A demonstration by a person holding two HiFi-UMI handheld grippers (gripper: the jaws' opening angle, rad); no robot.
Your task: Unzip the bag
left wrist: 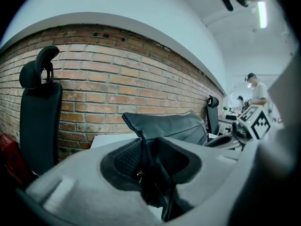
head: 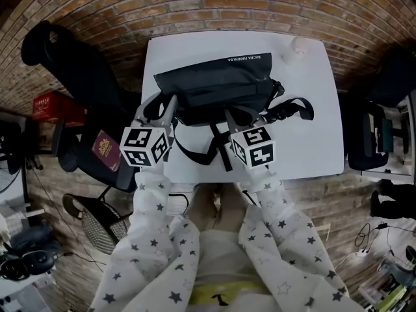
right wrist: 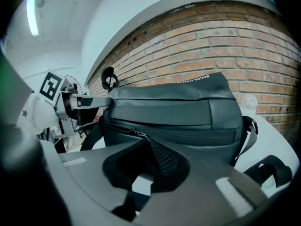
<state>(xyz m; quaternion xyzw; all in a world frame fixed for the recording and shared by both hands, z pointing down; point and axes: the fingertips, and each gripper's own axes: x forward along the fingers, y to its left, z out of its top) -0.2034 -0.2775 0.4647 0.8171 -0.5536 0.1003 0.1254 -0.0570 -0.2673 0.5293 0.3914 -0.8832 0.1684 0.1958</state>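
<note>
A black bag [head: 214, 83] with white lettering lies across the middle of the white table [head: 312, 142]. My left gripper [head: 162, 103] is at the bag's left end. In the left gripper view it [left wrist: 148, 159] is shut on a bunched fold of the bag's [left wrist: 174, 126] black fabric. My right gripper [head: 244, 116] is at the bag's front side, near the middle. In the right gripper view it [right wrist: 141, 147] is shut on the zipper pull [right wrist: 134, 133] of the front zipper on the bag [right wrist: 178, 112]. The left gripper [right wrist: 104, 111] shows there too, at the bag's end.
The bag's black strap [head: 292, 109] loops over the table at the right and front. A small white object [head: 299, 47] stands at the back right corner. A black office chair [head: 71, 70] with a red booklet [head: 105, 149] stands left of the table. A brick wall runs behind.
</note>
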